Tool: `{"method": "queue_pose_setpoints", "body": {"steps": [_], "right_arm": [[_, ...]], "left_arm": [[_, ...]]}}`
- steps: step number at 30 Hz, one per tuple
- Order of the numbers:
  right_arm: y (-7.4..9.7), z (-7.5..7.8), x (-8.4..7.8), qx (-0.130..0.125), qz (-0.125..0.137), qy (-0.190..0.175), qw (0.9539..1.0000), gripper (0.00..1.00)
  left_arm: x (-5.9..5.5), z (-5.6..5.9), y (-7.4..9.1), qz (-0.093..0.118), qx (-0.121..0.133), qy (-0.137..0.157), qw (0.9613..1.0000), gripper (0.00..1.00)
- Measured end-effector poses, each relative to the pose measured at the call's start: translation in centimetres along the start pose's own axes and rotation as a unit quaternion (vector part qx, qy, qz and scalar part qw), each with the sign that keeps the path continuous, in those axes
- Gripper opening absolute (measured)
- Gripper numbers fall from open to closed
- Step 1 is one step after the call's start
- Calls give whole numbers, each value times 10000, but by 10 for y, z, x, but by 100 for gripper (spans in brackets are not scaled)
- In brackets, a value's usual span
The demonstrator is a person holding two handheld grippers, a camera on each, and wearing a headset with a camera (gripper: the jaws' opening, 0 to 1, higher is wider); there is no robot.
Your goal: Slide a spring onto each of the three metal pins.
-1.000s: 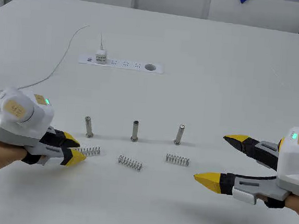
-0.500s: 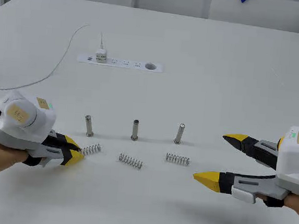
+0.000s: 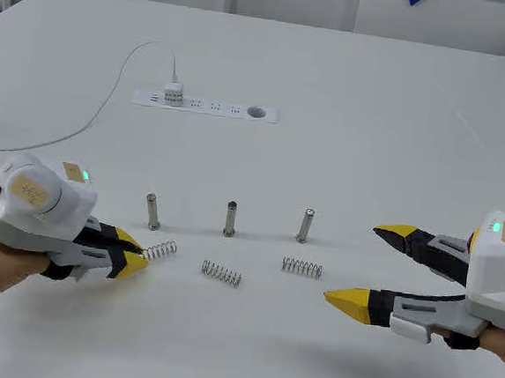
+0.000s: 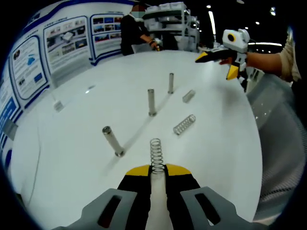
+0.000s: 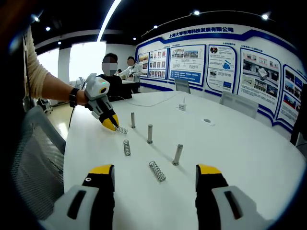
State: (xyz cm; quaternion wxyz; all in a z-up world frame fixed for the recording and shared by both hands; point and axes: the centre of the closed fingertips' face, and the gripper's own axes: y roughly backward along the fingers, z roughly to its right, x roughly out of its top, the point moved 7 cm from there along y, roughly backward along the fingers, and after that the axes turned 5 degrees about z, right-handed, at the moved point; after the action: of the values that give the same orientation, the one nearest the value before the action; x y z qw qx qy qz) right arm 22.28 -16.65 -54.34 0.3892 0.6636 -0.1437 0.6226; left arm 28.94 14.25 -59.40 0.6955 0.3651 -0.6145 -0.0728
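Note:
Three upright metal pins stand in a row on the white table: left pin (image 3: 153, 211), middle pin (image 3: 230, 218), right pin (image 3: 306, 225). In front of them lie a middle spring (image 3: 221, 273) and a right spring (image 3: 301, 267). My left gripper (image 3: 137, 258) is shut on the near end of the left spring (image 3: 160, 250). In the left gripper view that spring (image 4: 156, 152) sticks out forward from the gripper (image 4: 152, 168), just right of the nearest pin (image 4: 112, 141). My right gripper (image 3: 370, 263) is open and holds nothing, to the right of the right spring (image 5: 156, 170).
A white power strip (image 3: 205, 106) with a plugged charger lies further back, its cable (image 3: 100, 109) trailing off to the left. Two people (image 5: 115, 67) stand beyond the table's far end. A mesh chair (image 5: 33, 158) is beside the table.
My left gripper has shut on the end of the left spring, which now tilts slightly toward the left pin. The right gripper has stayed in place.

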Motion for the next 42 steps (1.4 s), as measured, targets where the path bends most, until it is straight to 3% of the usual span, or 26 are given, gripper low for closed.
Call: {"method": "queue_pose_setpoints", "body": {"steps": [9,16,22,33,42], "right_arm": [[-3,-7,4,199,-41,-8,9998,57],[-13,-23,10,520,-79,29,9986,48],[-20,-36,11,797,-149,75,9967,42],[-31,-49,17,1132,-175,165,9933,33],[-39,-60,21,1431,-167,205,9894,29]], "left_arm": [[18,12,3,214,-143,-186,9995,10],[34,28,5,433,-356,-390,9977,10],[49,44,2,547,-602,-628,9947,10],[64,74,-4,646,-1091,-1002,9869,10],[75,86,-5,816,-1312,-1183,9809,10]]}}
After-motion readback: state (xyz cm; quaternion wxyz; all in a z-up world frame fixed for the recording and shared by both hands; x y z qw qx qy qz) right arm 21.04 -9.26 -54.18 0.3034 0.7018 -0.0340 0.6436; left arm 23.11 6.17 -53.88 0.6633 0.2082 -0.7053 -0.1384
